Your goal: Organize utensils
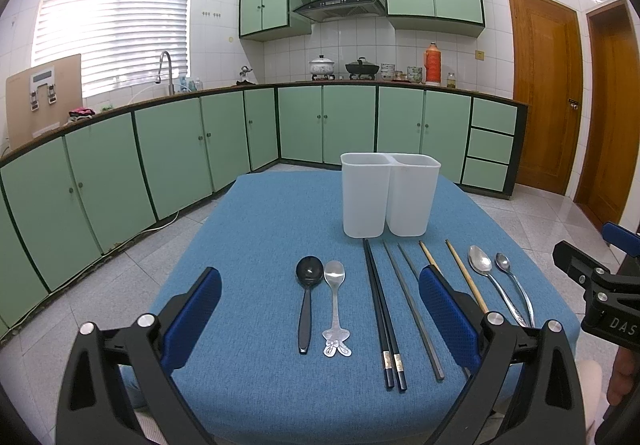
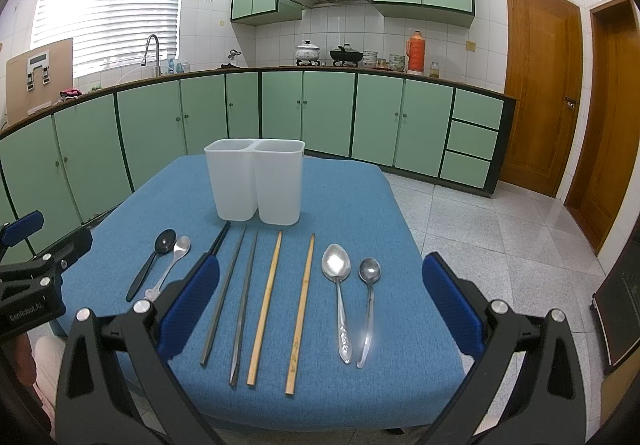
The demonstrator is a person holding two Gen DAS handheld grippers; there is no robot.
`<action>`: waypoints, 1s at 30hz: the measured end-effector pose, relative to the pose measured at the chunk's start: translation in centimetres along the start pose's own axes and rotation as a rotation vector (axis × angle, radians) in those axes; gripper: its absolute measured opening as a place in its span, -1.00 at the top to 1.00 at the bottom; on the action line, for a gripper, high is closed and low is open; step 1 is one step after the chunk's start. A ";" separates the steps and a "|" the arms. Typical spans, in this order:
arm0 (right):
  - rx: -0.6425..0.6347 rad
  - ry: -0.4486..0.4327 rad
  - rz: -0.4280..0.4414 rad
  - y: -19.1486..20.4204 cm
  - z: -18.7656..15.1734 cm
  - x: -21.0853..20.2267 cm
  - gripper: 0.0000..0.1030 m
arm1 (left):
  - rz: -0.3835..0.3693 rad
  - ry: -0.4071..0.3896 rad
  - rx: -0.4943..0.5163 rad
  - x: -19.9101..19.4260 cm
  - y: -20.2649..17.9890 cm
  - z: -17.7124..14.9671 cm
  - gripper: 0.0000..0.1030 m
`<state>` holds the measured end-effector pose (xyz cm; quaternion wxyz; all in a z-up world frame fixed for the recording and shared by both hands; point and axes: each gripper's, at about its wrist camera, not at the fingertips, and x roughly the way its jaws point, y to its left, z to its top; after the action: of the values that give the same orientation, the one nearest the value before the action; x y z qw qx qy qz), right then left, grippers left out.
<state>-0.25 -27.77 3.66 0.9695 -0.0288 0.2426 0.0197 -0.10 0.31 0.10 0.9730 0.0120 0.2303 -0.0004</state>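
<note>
Utensils laid in a row on the blue-clothed counter [image 2: 360, 205], handles toward the cameras.

Count: four spoons, six chopsticks, one holder.
- Black spoon [image 1: 307, 297] and a steel spoon with a figure-shaped handle end [image 1: 335, 309], side by side at the left of the row.
- Pair of black chopsticks [image 1: 382, 313], lying touching each other, tips near the holder's base.
- Two grey metal chopsticks [image 2: 236, 293], slightly apart.
- Two wooden chopsticks [image 2: 280, 305], well apart from each other.
- Large steel spoon [image 2: 339, 293] and smaller steel spoon [image 2: 368, 301] at the right end.
- White two-compartment holder [image 2: 256, 181] stands upright behind the row, near the counter's middle; nothing rises above either rim, the inside is not visible.

Left tongs [image 1: 320, 321]: spread wide, holding nothing, hovering over the near edge with the left pair of spoons and the black chopsticks between the pads.
Right tongs [image 2: 320, 305]: spread wide, holding nothing, with grey and wooden chopsticks and the right pair of spoons between the pads.

Hidden or unclear: in the left view the right pad covers part of one grey chopstick and one wooden one, and the lower handles of the right-hand spoons are cut off by the tongs' frame. In the right view the left pad hides most of the black chopsticks and the figure handle. Each tool shows at the edge of the other's view, cropped.
</note>
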 end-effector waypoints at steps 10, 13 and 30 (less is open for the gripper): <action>0.000 0.000 0.000 0.0 0.0 0.0 -0.91 | 0.000 0.000 -0.001 0.0 0.1 0.0 -0.88; -0.001 -0.001 0.000 0.0 0.0 0.0 -0.91 | -0.001 0.000 -0.001 0.0 0.1 0.0 -0.88; 0.003 0.004 -0.010 -0.6 0.1 0.6 -0.91 | 0.010 0.008 -0.009 0.6 0.9 -0.1 -0.88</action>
<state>0.30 -28.34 3.49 0.9691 -0.0287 0.2446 0.0146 0.45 1.22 -0.23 0.9722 0.0086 0.2340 0.0055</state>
